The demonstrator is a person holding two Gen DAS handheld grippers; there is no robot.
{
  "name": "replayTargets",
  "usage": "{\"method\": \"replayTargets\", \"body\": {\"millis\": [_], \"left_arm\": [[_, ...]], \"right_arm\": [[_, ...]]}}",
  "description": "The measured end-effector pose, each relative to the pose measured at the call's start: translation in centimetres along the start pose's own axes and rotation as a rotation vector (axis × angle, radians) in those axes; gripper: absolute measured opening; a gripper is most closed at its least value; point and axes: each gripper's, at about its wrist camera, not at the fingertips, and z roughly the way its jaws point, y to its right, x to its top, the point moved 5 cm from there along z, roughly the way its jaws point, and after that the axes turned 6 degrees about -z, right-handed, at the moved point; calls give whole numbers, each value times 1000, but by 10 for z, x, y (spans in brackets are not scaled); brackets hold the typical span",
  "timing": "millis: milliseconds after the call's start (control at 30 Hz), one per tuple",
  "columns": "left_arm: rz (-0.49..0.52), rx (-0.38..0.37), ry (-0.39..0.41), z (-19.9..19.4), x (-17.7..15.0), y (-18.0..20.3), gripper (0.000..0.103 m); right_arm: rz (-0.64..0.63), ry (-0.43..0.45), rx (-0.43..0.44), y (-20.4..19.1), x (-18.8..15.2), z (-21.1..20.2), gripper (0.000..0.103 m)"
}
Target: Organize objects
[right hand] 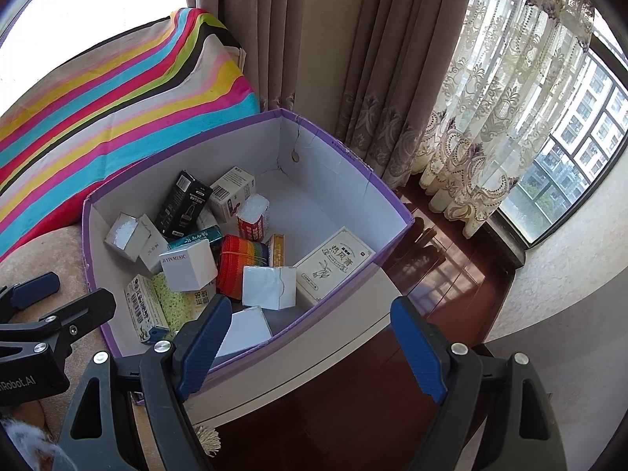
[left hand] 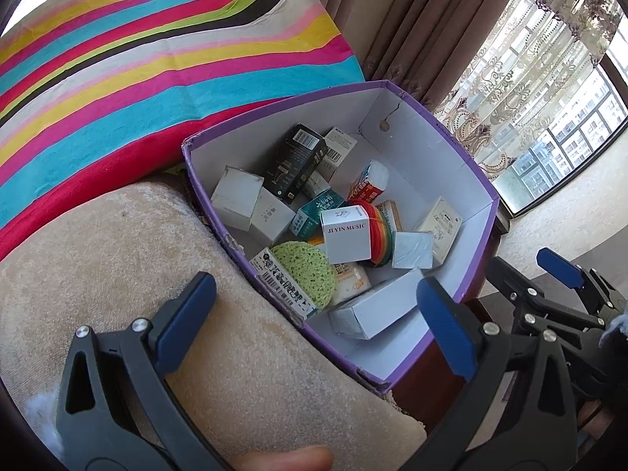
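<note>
A purple cardboard box with white inner walls sits at the edge of a beige sofa seat; it also shows in the right wrist view. Inside lie several small cartons: a white "JI YIN MUSIC" box, a black box, a rainbow knitted roll, a green sponge. My left gripper is open and empty over the box's near corner. My right gripper is open and empty above the box's front wall, and it shows in the left wrist view.
A striped multicoloured cushion leans behind the box. The beige sofa seat lies to the left. Dark wooden floor, brown and lace curtains and a window are to the right.
</note>
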Motion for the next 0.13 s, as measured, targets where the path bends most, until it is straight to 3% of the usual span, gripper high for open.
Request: {"method": "replayTargets", "body": {"millis": [133], "left_arm": [[-12,-16,13,0,1,-1,102]], "right_arm": [[0,0,-1,0,0,0,84]]}}
